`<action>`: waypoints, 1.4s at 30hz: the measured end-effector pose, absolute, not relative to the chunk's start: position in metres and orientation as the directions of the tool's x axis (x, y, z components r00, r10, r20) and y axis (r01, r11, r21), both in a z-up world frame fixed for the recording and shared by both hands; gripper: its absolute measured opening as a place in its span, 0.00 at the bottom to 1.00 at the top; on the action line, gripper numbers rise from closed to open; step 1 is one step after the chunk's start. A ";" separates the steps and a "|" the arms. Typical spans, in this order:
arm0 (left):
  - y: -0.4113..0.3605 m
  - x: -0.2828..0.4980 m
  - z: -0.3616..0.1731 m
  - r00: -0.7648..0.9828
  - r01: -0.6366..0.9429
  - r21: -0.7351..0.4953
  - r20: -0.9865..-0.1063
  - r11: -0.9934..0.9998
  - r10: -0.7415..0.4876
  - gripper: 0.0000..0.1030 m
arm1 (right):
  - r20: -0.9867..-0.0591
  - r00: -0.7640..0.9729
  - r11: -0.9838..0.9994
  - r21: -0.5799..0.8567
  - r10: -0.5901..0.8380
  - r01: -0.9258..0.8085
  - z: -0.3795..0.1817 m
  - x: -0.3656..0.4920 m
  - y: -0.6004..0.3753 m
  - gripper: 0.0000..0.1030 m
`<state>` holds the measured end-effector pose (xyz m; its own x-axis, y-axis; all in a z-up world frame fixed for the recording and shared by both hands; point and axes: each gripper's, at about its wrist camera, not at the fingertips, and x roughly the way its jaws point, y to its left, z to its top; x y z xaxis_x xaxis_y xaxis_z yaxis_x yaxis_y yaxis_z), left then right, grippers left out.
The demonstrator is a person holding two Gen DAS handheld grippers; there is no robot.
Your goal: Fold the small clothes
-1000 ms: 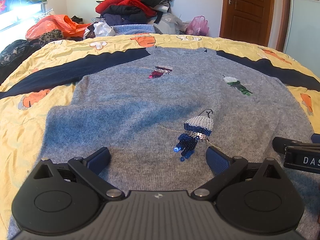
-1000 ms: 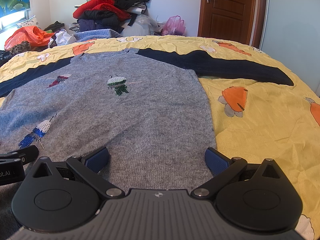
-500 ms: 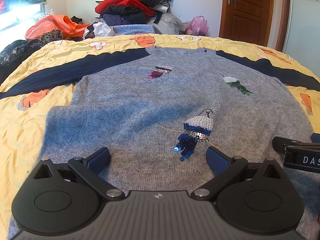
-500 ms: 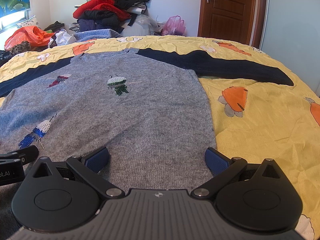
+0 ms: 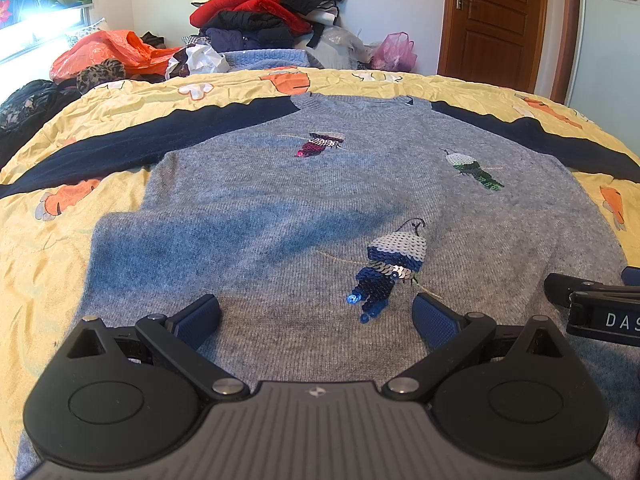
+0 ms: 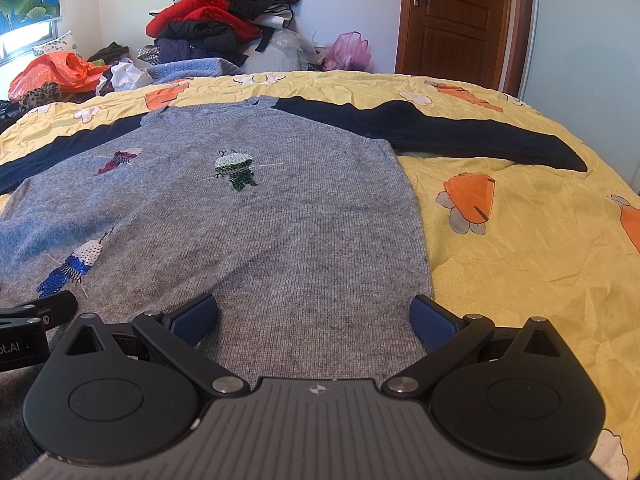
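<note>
A grey knit sweater [image 5: 260, 216] with navy sleeves [image 5: 120, 144] and sequin birds lies flat, front up, on the yellow bedspread [image 5: 48, 248]. It also shows in the right wrist view [image 6: 280, 216], with its right sleeve [image 6: 460, 136] stretched out. My left gripper [image 5: 316, 316] is open and empty over the lower hem, left of centre. My right gripper [image 6: 314, 316] is open and empty over the hem's right corner. Each gripper shows at the edge of the other's view.
A pile of clothes [image 5: 260, 20] and an orange bag [image 5: 108, 52] sit at the head of the bed. A pink bag [image 5: 394, 52] and a wooden door [image 5: 500, 20] stand behind. Bare bedspread [image 6: 540, 240] lies right of the sweater.
</note>
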<state>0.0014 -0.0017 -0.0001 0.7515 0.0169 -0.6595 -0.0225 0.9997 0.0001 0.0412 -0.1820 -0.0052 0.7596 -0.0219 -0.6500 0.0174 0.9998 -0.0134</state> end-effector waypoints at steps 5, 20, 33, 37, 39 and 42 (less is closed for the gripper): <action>-0.002 0.001 0.000 0.751 -0.022 0.000 -0.660 1.000 0.017 1.00 | -0.650 0.760 1.000 -0.013 -0.022 0.017 -0.005 0.041 -0.182 1.00; -0.002 0.001 0.000 0.752 -0.023 0.001 -0.659 1.000 0.018 1.00 | -0.655 0.756 1.000 -0.008 -0.004 -0.003 -0.006 0.045 -0.187 1.00; -0.002 0.001 0.000 0.752 -0.022 0.001 -0.659 1.000 0.018 1.00 | -0.531 0.838 0.992 0.091 0.122 -0.087 0.042 0.095 -0.257 0.99; -0.003 0.001 0.000 0.752 -0.022 0.001 -0.659 1.000 0.018 1.00 | -0.499 0.850 0.924 0.381 0.168 0.041 0.055 0.142 -0.347 0.92; -0.003 0.001 0.000 0.752 -0.022 0.001 -0.659 1.000 0.017 1.00 | -0.476 0.866 0.837 0.528 0.152 0.143 0.050 0.159 -0.398 0.85; -0.003 0.001 0.000 0.752 -0.021 0.000 -0.659 1.000 0.016 1.00 | -0.476 0.878 0.742 0.606 0.050 0.286 0.040 0.176 -0.460 0.84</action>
